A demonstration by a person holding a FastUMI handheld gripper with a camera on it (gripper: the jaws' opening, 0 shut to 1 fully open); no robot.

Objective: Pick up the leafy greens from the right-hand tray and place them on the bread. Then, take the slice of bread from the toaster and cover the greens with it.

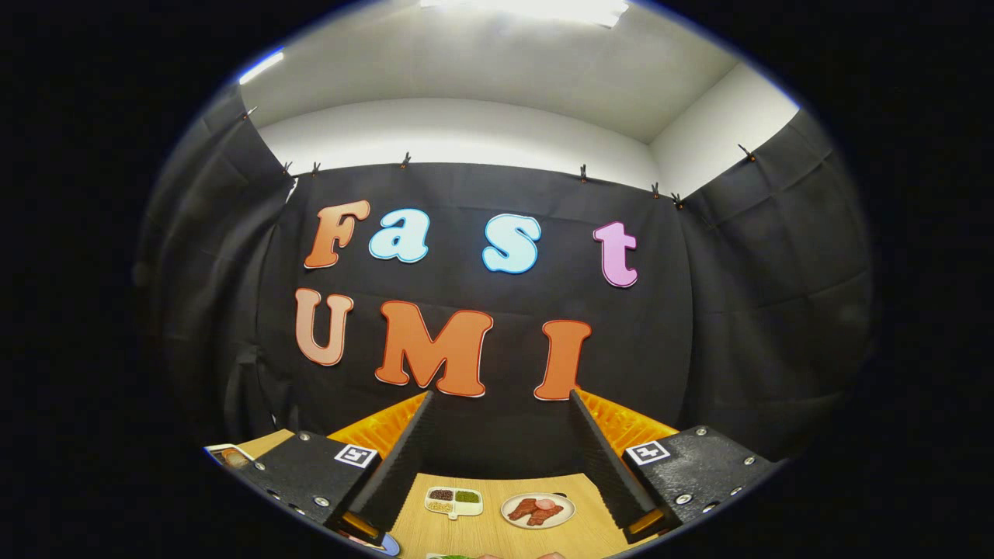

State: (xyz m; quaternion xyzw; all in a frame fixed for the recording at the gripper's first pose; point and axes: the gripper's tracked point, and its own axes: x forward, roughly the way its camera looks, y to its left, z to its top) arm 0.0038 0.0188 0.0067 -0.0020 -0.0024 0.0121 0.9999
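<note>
Two black ribbed fingers [423,454] of the hand-held gripper [501,404] rise from bolted black blocks with square black-and-white markers, backed by ridged orange plastic. They stand wide apart, nothing between them, one tip at about 11 o'clock and the other at about 1 o'clock from the table's middle, both against the wall.

Black cloth wall [738,310], creased and matte, is clipped along its top edge and closes the booth on three sides; above it are a white wall and white ceiling [481,85] with a bright strip light.

Below, between the fingers, lies the pale wood-grain table [485,536], smooth and flat. On it, toward 12 o'clock, sits a round white plate of reddish-brown sliced meat [538,510], and just at its 9 o'clock a white divided tray with dark, green and pale fillings [453,501] in separate compartments.

At 6 o'clock a sliver of green, probably the leafy greens [450,556], is cut off and hard to make out, with pale rounded shapes just beside it that I cannot identify. A blue-rimmed dish edge [388,545] peeks under the left finger, mostly hidden. Far out at 9 o'clock, beyond the left block, a small white-edged thing with a brown patch [229,454] is too cut off to identify.
</note>
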